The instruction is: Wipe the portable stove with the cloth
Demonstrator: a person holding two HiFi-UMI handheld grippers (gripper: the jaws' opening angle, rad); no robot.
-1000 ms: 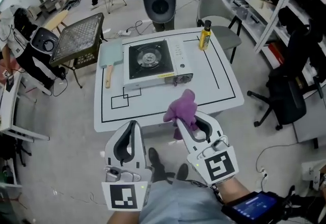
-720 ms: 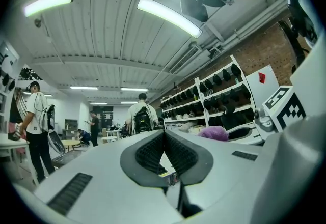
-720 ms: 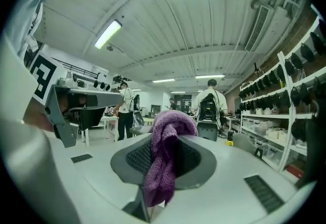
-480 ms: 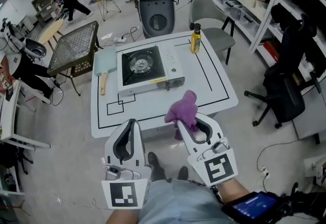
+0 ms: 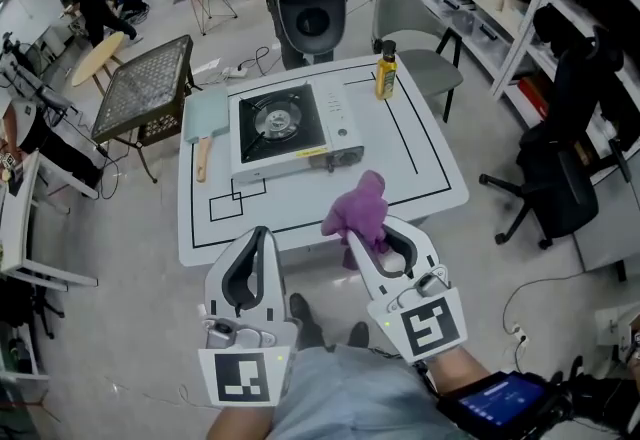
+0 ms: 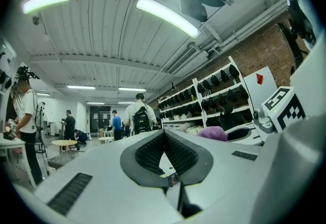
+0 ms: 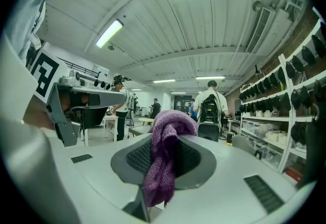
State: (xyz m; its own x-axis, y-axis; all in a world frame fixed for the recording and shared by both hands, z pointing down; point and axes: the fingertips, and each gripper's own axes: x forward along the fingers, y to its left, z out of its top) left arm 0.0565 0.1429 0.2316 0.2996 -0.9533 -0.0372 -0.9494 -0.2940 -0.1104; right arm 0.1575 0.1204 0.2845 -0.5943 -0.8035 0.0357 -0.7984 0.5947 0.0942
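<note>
My right hand-held gripper (image 5: 367, 228) clamps the purple cloth (image 5: 358, 210) near the bench (image 5: 425, 173) edge; my left hand-held gripper (image 5: 260, 236) has its jaws together. The portable stove (image 5: 290, 128) sits mid-bench, well apart.

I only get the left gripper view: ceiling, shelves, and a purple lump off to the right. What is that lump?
Observer: A purple cloth, clamped between the jaws of the right gripper. It bunches above them and hangs below.
Operator: Where is the stove it should wipe?
Observer: The stove sits on a white table ahead, and the cloth is well clear of it.
Operator: Anything else on that table?
Observer: A yellow bottle stands beyond the stove, to its right.
</note>
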